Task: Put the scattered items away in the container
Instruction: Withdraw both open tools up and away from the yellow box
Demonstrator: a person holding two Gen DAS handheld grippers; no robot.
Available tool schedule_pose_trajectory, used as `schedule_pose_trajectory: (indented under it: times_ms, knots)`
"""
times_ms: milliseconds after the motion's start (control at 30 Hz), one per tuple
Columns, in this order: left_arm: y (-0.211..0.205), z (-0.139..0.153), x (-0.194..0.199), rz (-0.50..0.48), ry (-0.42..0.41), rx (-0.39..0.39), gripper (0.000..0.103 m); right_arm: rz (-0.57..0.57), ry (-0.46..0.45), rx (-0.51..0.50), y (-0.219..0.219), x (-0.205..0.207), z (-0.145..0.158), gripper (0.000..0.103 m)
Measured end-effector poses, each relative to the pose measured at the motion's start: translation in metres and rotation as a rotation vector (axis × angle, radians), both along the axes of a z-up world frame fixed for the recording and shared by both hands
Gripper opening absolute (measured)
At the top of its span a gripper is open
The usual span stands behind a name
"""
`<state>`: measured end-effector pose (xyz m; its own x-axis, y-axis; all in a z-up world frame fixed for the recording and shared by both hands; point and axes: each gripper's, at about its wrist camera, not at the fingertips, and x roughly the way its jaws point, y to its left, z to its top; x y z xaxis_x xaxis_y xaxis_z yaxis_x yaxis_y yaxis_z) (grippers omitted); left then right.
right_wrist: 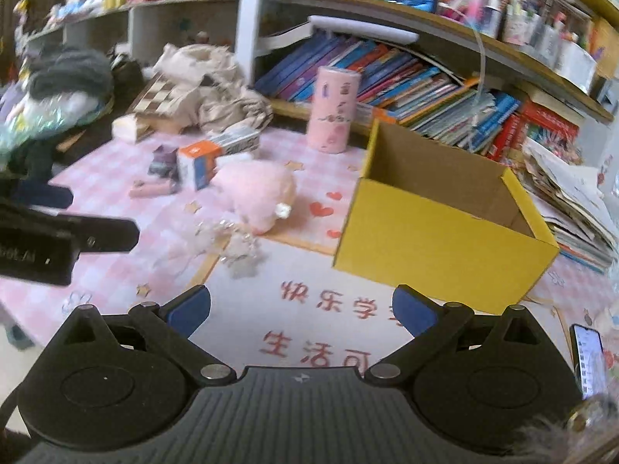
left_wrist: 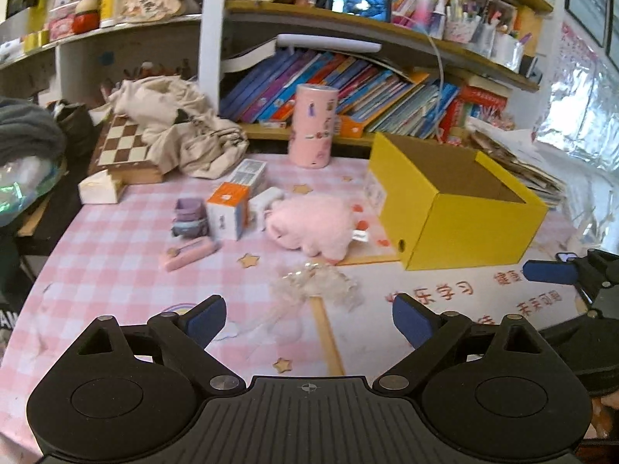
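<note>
Both claws are seen spread wide and holding nothing. In the left wrist view, the left claw [left_wrist: 309, 319] is aimed up-frame at a lacy white trinket [left_wrist: 315, 286], which lies just ahead of its fingertips, slightly right of centre. The yellow box [left_wrist: 460, 208] is seen empty at right of centre. In the right wrist view, the right claw [right_wrist: 303, 311] is pointed towards the box, so the left is judged nearer the trinket.
</note>
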<state>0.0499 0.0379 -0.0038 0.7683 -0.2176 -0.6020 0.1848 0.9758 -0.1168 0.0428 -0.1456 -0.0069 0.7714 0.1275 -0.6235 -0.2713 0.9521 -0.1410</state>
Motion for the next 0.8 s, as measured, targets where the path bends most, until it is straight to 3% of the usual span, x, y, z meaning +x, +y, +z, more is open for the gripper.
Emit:
schedule_pose_trajectory:
  times_ms: [800]
  knots:
    - [0.033,0.0,-0.013,0.035,-0.005,-0.001,0.095,0.109,0.023,-0.028,0.046,-0.007,-0.001,0.102]
